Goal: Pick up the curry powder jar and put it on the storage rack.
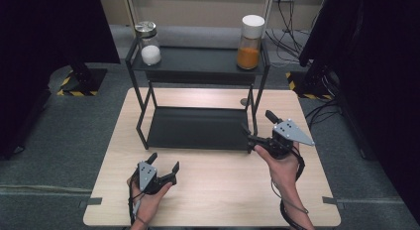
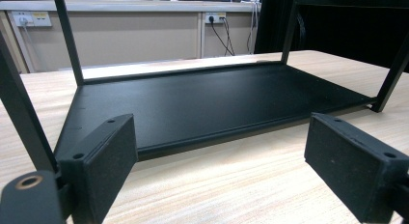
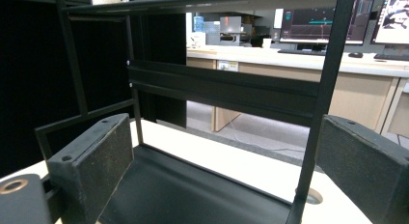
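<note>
A black two-tier rack [image 1: 198, 79] stands on the wooden table [image 1: 213, 190]. On its top shelf are a glass jar of white powder [image 1: 149, 43] at the left and a tall jar of orange powder [image 1: 249, 35] at the right. My left gripper [image 1: 164, 161] is open near the table's front left, in front of the rack's lower shelf [image 2: 217, 101]; the left gripper [image 2: 226, 171] holds nothing. My right gripper [image 1: 258, 126] is open at the rack's front right corner. In the right gripper view, a rack post [image 3: 318, 113] rises between the jaws of the right gripper [image 3: 226, 171], untouched.
A round cable hole [image 1: 244, 101] sits in the table behind the rack's right legs. Black curtains hang at both sides, with stand feet marked in hazard tape [image 1: 74, 84] on the grey floor. Wall sockets and cables [image 1: 287, 7] are at the back.
</note>
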`<action>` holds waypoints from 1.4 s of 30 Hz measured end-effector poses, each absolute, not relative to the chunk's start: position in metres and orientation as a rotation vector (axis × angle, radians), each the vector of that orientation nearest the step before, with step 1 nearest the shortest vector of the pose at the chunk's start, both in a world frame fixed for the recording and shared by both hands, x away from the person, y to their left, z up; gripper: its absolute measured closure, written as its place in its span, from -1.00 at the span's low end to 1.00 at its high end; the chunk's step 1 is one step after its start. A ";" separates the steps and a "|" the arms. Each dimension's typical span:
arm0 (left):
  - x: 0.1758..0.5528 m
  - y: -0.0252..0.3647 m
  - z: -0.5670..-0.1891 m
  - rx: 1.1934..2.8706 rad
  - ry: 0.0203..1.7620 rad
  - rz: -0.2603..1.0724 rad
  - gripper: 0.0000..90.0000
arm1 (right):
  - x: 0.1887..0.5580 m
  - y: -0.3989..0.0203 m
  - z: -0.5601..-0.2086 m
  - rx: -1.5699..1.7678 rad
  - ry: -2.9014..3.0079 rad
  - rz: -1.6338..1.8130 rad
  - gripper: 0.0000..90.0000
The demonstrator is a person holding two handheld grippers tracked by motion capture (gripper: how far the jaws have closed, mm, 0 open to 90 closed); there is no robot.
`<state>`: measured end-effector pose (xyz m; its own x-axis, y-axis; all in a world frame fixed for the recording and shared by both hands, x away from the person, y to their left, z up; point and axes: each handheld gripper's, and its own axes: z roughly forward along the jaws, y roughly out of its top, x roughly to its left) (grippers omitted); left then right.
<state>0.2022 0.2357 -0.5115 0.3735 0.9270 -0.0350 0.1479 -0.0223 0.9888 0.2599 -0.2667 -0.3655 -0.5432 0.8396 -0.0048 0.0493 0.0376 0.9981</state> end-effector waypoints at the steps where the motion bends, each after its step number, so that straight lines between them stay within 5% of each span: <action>1: 0.202 0.236 -0.512 1.469 1.025 0.841 -0.76 | 0.259 -0.267 -0.367 0.905 1.677 1.571 -0.86; 42: 0.201 0.236 -0.513 1.462 1.025 0.844 -0.76 | 0.233 -0.277 -0.426 0.988 1.745 1.526 -0.86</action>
